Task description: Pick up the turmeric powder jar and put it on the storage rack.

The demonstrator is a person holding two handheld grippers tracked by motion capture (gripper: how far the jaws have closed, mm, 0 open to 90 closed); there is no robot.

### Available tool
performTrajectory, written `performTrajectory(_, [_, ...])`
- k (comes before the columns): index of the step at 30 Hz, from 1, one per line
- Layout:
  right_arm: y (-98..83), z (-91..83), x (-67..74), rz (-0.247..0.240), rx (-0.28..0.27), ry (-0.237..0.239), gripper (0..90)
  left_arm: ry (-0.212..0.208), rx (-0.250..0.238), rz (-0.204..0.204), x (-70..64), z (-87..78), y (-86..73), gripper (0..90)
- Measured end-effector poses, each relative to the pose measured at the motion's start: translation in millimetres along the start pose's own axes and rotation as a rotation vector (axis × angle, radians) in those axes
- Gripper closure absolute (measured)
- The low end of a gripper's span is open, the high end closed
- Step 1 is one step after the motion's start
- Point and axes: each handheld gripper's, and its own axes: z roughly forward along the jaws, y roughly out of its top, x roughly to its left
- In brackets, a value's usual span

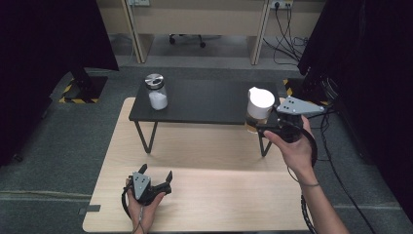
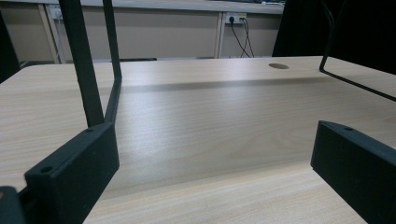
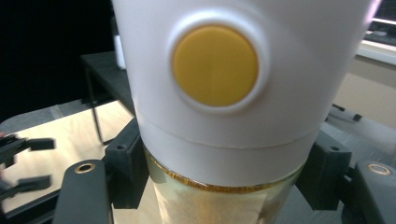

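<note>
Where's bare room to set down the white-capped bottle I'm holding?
The black raised shelf is bare between the steel-lidded glass jar and the white-capped amber bottle in the right gripper. The light wooden table is free right of the left gripper.

A glass jar [image 1: 157,92] with a metal lid and white powder stands on the left end of a low black shelf [image 1: 204,105]. The shelf stands at the far side of the wooden bench [image 1: 195,200]. Beyond the shelf, cables [image 1: 285,44] hang from a wall socket.
</note>
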Motion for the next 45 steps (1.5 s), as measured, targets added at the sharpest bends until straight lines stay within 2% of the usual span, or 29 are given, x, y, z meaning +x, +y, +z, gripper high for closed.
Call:
performTrajectory(7, [11.8, 17.4, -7.4, 0.013, 0.009, -0.038, 30.8, -0.001, 0.002, -0.001, 0.1, 0.2, 0.4, 0.3])
performTrajectory(12, [14.8, 31.1, -12.6, 0.051, 0.011, -0.073, 30.8, -0.003, 0.002, -0.001, 0.5, 0.2, 0.4, 0.3])
performTrajectory(18, [17.8, 51.3, -10.0, 0.060, 0.032, -0.134, 30.8, -0.005, 0.002, -0.001, 0.9, 0.2, 0.3, 0.3])
performTrajectory(25, [15.9, 69.6, -11.2, 0.067, 0.057, -0.151, 30.8, -0.007, 0.003, -0.003, 1.3, 0.3, 0.5, 0.3])
performTrajectory(30, [9.7, 77.0, -12.7, 0.092, 0.071, -0.156, 30.7, -0.007, 0.003, -0.002, 1.2, 0.3, 0.5, 0.3])
performTrajectory(36, [6.2, 76.7, -15.5, 0.110, 0.057, -0.151, 30.7, -0.005, 0.005, 0.001, 0.7, 0.4, 0.8, 0.3])
performTrajectory(41, [6.0, 75.0, -25.0, 0.150, 0.061, -0.125, 30.7, -0.003, 0.005, 0.006, 0.0, 0.3, 0.8, 0.2])
performTrajectory(45, [3.0, 74.8, -23.3, 0.143, 0.051, -0.129, 30.7, -0.004, 0.006, 0.005, 0.2, 0.3, 1.0, 0.2])
